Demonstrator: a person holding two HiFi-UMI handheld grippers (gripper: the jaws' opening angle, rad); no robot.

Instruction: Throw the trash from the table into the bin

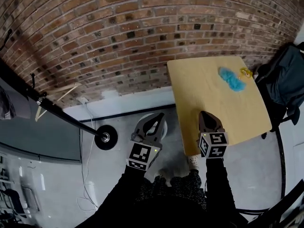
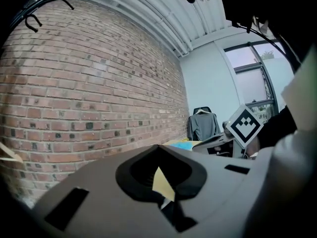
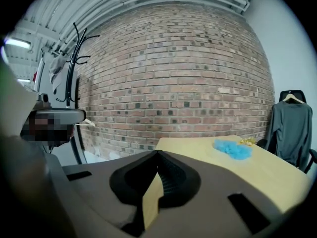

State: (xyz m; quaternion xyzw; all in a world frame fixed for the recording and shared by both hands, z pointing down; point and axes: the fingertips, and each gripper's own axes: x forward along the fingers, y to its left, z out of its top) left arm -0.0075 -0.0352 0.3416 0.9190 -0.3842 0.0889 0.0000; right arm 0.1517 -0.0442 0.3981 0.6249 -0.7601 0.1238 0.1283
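A fluffy blue piece of trash (image 1: pixel 232 78) and a small yellow scrap (image 1: pixel 245 71) lie at the far right of the wooden table (image 1: pixel 209 89). The right gripper view shows the blue piece (image 3: pixel 233 149) and the yellow scrap (image 3: pixel 246 141) well ahead of the jaws. My right gripper (image 1: pixel 205 114) hovers over the table's near edge, shut and empty. My left gripper (image 1: pixel 154 119) is left of the table, over a pale round bin (image 1: pixel 164 127) that it mostly hides. Its tips meet and nothing is held.
A brick wall (image 1: pixel 118 42) runs behind the table. A coat stand's round base (image 1: pixel 105 137) and a pole stand on the floor at left, with a cable (image 1: pixel 88 175) nearby. A chair with a dark grey garment (image 1: pixel 285 80) stands right of the table.
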